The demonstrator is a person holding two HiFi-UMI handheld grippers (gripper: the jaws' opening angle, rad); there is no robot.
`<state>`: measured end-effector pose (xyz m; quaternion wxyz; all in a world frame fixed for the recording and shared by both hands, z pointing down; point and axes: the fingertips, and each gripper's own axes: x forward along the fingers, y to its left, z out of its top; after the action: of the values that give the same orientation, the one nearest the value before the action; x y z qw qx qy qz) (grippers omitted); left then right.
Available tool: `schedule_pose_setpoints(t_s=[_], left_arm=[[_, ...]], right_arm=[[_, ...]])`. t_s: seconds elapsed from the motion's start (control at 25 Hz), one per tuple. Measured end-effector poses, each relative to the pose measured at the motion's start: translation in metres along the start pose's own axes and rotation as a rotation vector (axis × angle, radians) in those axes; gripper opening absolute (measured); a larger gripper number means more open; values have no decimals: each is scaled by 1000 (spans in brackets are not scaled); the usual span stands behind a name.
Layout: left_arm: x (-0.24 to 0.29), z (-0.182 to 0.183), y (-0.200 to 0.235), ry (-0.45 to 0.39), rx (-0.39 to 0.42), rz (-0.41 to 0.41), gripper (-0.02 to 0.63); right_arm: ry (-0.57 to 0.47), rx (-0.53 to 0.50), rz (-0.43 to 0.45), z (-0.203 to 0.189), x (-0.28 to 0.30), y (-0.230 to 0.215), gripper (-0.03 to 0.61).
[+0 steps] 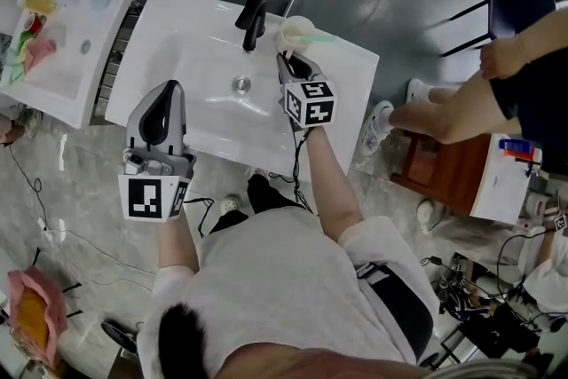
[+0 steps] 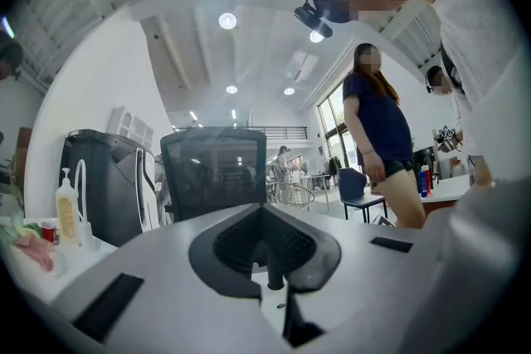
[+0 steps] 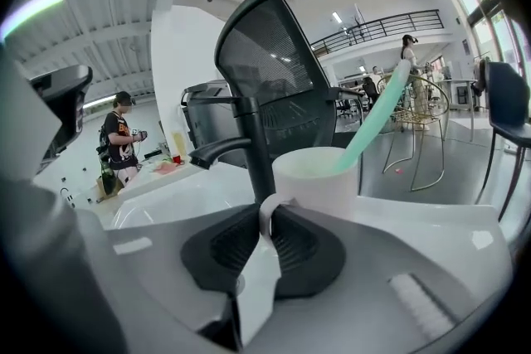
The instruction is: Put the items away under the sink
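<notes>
Your right tongs (image 3: 264, 232) grip the mug (image 3: 319, 178) by its handle, apparently to keep it upright, at the counter's (image 1: 195, 31) two o'clock. Your left tongs (image 2: 270, 244) hover closed and empty at eight o'clock.

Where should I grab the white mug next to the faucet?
Take the mug by its handle, from the front: the loop points that way, the toothbrush fills the opening, the faucet stands close beside. The right gripper grips it there.

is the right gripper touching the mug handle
Touching. The right gripper view shows the right gripper with its jaws closed on the handle of the white mug, one pad pressed against each side, with no gap.
</notes>
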<state>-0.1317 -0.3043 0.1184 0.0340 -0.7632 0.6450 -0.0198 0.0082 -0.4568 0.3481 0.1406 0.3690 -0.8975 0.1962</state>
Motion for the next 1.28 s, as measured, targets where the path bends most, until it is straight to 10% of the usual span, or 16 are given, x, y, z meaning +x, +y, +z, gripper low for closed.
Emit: schedule_pose_setpoints(t_s=[1.28], left_arm=[[-73, 44, -3, -110, 30, -103, 8]], right_arm=[[-311, -96, 107, 41, -109, 114, 38]])
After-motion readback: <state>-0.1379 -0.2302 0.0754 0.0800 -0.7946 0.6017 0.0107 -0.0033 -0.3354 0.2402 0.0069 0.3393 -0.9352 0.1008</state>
